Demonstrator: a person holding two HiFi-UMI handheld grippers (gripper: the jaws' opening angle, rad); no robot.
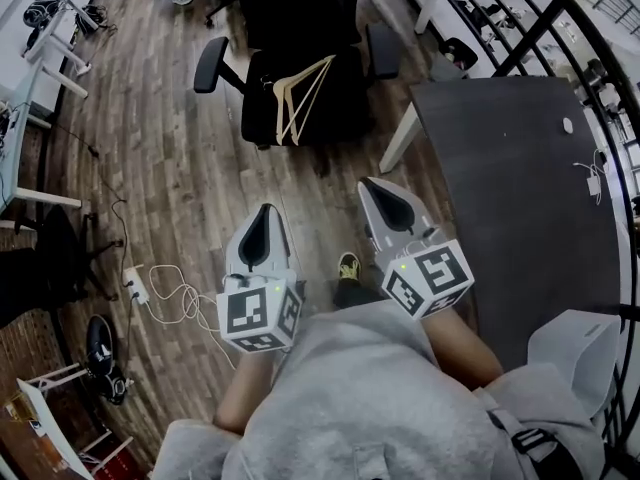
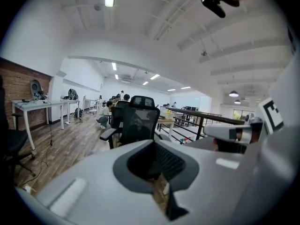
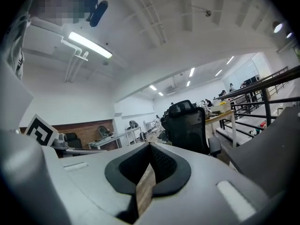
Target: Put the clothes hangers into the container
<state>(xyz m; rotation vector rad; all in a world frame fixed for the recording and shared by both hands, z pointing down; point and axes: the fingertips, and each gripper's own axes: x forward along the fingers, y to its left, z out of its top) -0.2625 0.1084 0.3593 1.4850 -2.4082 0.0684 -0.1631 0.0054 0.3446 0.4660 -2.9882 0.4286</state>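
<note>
Wood-plank floor [image 1: 170,168] fills most of the head view, in an open office with white desks [image 1: 45,43] along the left edge and a black railing [image 1: 510,43] curving across the top right. A dark table [image 1: 520,188] stands on the right, its top bare apart from a few small white bits near the far edge. Beside its left corner sits a black chair [image 1: 352,103] with armrests; both gripper views show the same chair straight ahead [image 2: 140,118] [image 3: 187,125], well apart from the jaws. The hangers [image 1: 284,113], pale wood, lie bunched on the chair seat, hooks toward the backrest. At the bottom of the head view is the person's grey sweatshirt [image 1: 380,398], with both forearms reaching forward. Low on the right, next to the table, is a pale open-topped thing [image 1: 585,353]; bin or bag, I cannot tell.

The left gripper [image 1: 265,211] and right gripper [image 1: 372,190] are held side by side over the floor, pointing toward the chair and short of it, each with its marker cube [image 1: 262,313] [image 1: 430,278] at the rear. Seen from its own camera, the left gripper [image 2: 154,142] has its jaws pressed together at the tips with nothing between them. The right gripper [image 3: 150,144] is likewise closed and empty, only a sliver of floor showing behind the tips.

Between the grippers a shoe [image 1: 348,265] shows on the floor, and to the left lies a white power strip [image 1: 135,286] with looped cable
</note>
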